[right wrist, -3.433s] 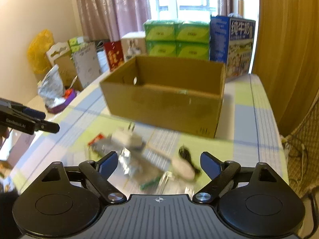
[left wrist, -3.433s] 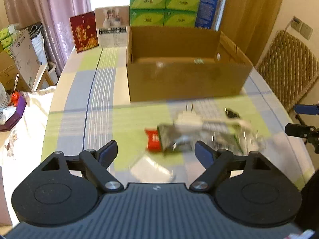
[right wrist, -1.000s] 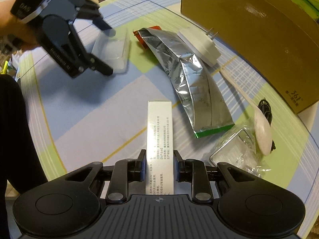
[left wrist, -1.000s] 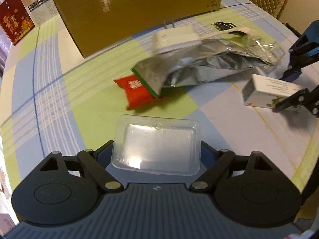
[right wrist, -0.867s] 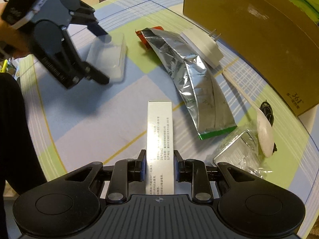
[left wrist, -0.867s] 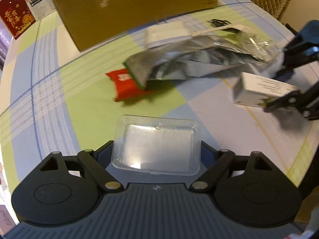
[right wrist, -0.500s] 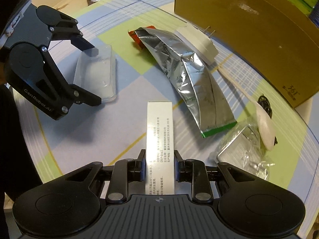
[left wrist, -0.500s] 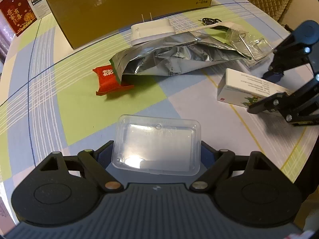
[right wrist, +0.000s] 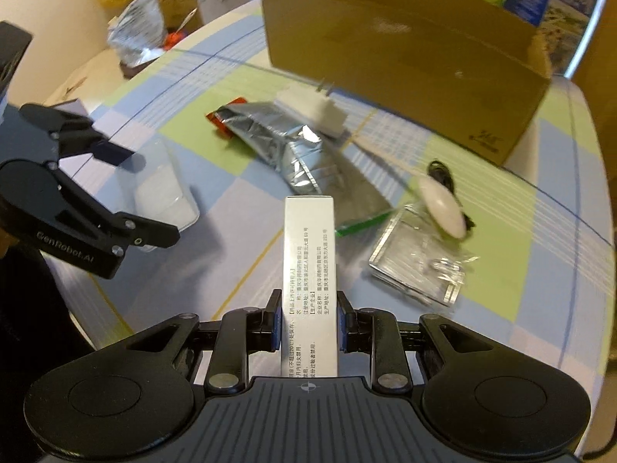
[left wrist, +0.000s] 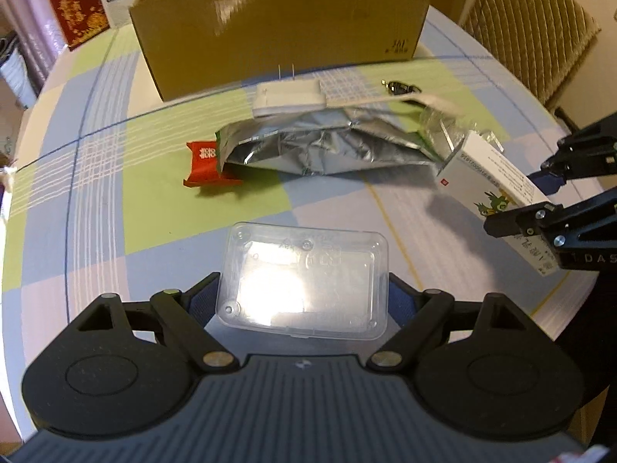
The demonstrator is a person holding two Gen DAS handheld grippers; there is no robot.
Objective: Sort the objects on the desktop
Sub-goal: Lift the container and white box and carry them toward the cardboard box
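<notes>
Left gripper [left wrist: 303,293], jaws set wide about a clear rectangular plastic container [left wrist: 303,274] gripped between them above the checked tablecloth [left wrist: 96,177]. Right gripper [right wrist: 308,322], jaws narrow and clamped on a white oblong printed carton [right wrist: 309,266], which projects forward. Landmark: open brown cardboard box [left wrist: 285,19] at the far side of the table. In front of the box, nearest its wall, a white plug adapter [left wrist: 289,94]; nearer the camera, a crumpled silver foil pouch [left wrist: 327,146], with a small red packet [left wrist: 204,164] at its left end. Right of the pouch, a clear crinkled wrapper [right wrist: 420,262], a white oval object [right wrist: 441,208] and a black cord [right wrist: 443,173].
</notes>
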